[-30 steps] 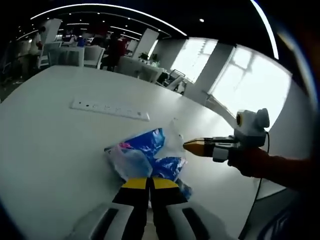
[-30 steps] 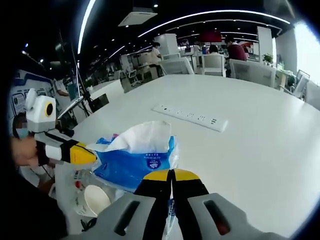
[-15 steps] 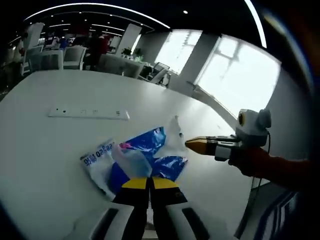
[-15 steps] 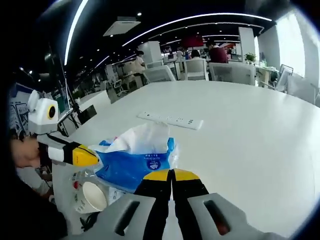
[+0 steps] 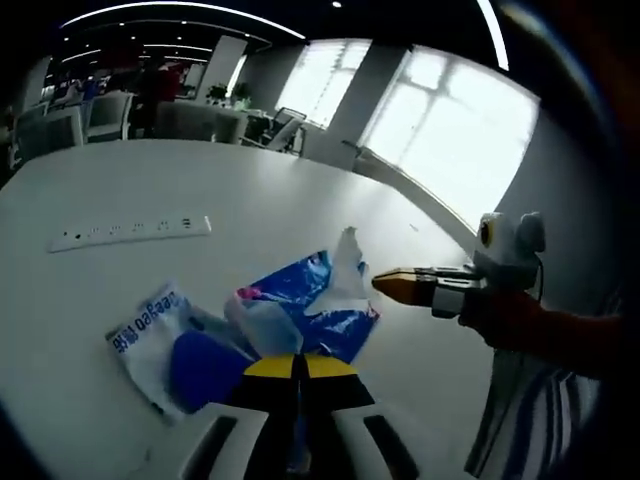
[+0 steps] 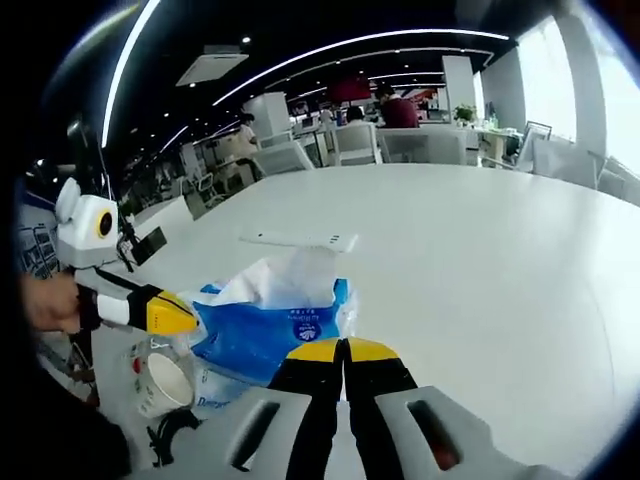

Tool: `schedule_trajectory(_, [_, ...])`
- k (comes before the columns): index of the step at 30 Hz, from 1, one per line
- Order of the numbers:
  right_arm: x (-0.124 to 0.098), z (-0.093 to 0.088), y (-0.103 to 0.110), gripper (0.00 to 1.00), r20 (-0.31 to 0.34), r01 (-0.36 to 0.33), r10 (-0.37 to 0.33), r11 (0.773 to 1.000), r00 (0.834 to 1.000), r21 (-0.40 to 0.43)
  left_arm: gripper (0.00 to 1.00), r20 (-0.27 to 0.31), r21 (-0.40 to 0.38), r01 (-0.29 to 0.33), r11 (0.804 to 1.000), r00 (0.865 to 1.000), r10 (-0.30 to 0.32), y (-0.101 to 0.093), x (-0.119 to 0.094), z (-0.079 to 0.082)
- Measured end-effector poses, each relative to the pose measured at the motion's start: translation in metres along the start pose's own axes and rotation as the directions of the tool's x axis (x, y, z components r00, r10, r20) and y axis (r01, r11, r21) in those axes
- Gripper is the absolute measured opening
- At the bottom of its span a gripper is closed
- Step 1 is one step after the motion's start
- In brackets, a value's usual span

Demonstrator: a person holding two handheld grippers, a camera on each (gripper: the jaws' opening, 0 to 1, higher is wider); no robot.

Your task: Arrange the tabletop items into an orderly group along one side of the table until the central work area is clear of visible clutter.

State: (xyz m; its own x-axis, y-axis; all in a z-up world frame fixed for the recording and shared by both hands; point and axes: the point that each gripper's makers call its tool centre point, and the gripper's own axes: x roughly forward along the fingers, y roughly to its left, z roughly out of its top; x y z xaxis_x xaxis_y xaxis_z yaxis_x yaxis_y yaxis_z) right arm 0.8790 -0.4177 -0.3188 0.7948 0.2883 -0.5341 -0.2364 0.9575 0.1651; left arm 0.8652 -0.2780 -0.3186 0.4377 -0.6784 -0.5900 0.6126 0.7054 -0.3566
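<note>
Currently, both of my grippers have their jaws pressed together: the left gripper (image 5: 295,366) is clamped on the near end of the blue tissue pack (image 5: 310,300), and the right gripper (image 6: 343,350) is clamped on the opposite end of the same pack, its yellow tips meeting over the blue film. In the right gripper view the left gripper's yellow tip touches the pack's far corner, and a white tissue (image 6: 285,277) stands up from the pack's top opening. Beside the pack lies a white-and-blue wrapper (image 5: 160,335) with printed lettering, touching the pack on the table (image 5: 250,200). A paper cup (image 6: 160,378) lies on its side just beside the pack, close to the table edge nearest me. Farther out, a white power strip (image 6: 298,240) lies flat, well apart from the group, toward the middle of the table. My judgement: the task is partly done. The pack, wrapper and cup sit clustered near one edge, but loosely and overlapping, not yet orderly. The power strip appears to remain in the central area; whether it is a fixed fitting I cannot tell.
</note>
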Motion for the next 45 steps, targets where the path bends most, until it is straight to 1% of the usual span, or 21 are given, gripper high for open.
schedule_trajectory(5, [-0.007,-0.007,-0.020,0.00,-0.001,0.044,-0.044,0.999,0.999,0.013,0.00,-0.003,0.025,0.017,1.000,1.000,-0.017,-0.009,0.014,0.006])
schedule_trajectory(8, [-0.009,-0.010,-0.027,0.00,-0.002,0.067,-0.067,0.998,0.998,0.015,0.00,-0.003,0.037,0.029,0.999,1.000,-0.029,-0.014,0.020,0.010])
schedule_trajectory(9, [-0.011,-0.014,-0.035,0.00,0.000,0.090,-0.091,0.996,0.996,0.018,0.00,-0.006,0.042,0.036,0.998,0.999,-0.035,-0.016,0.022,0.011])
schedule_trajectory(12, [-0.012,-0.016,-0.041,0.00,-0.004,0.120,-0.120,0.993,0.993,0.014,0.00,-0.015,0.070,0.050,0.996,0.999,-0.049,-0.021,0.031,0.013])
schedule_trajectory(15, [-0.013,-0.023,-0.048,0.00,-0.013,0.142,-0.142,0.990,0.990,0.010,0.00,-0.030,0.074,0.062,0.995,0.998,-0.060,-0.024,0.038,0.012])
schedule_trajectory(18, [-0.014,-0.032,-0.054,0.00,-0.030,0.157,-0.157,0.988,0.987,-0.001,0.00,-0.048,0.093,0.073,0.993,0.996,-0.069,-0.028,0.044,0.008])
schedule_trajectory(21, [-0.019,-0.034,-0.057,0.00,-0.040,0.174,-0.175,0.985,0.984,-0.016,0.00,-0.062,0.096,0.076,0.993,0.996,-0.070,-0.029,0.051,0.004])
schedule_trajectory(25, [-0.020,-0.038,-0.063,0.00,-0.047,0.191,-0.193,0.981,0.980,-0.038,0.00,-0.078,0.103,0.085,0.991,0.994,-0.077,-0.032,0.059,-0.001])
schedule_trajectory(31, [-0.019,-0.049,-0.075,0.00,-0.061,0.211,-0.213,0.977,0.975,-0.040,0.00,-0.101,0.115,0.097,0.989,0.991,-0.085,-0.035,0.070,-0.007])
schedule_trajectory(38, [-0.021,-0.059,-0.077,0.00,-0.077,0.222,-0.226,0.973,0.971,-0.063,0.00,-0.127,0.131,0.104,0.986,0.988,-0.087,-0.035,0.076,-0.016])
schedule_trajectory(39, [-0.019,-0.063,-0.079,0.00,-0.082,0.221,-0.225,0.973,0.971,-0.064,0.00,-0.135,0.133,0.107,0.985,0.987,-0.089,-0.035,0.077,-0.018])
schedule_trajectory(43, [-0.020,-0.064,-0.078,0.00,-0.083,0.218,-0.223,0.974,0.971,-0.065,0.00,-0.151,0.138,0.104,0.985,0.985,-0.083,-0.033,0.079,-0.024])
schedule_trajectory(45, [-0.019,-0.068,-0.076,0.00,-0.092,0.215,-0.221,0.974,0.971,-0.071,0.00,-0.156,0.151,0.098,0.984,0.985,-0.074,-0.032,0.079,-0.026])
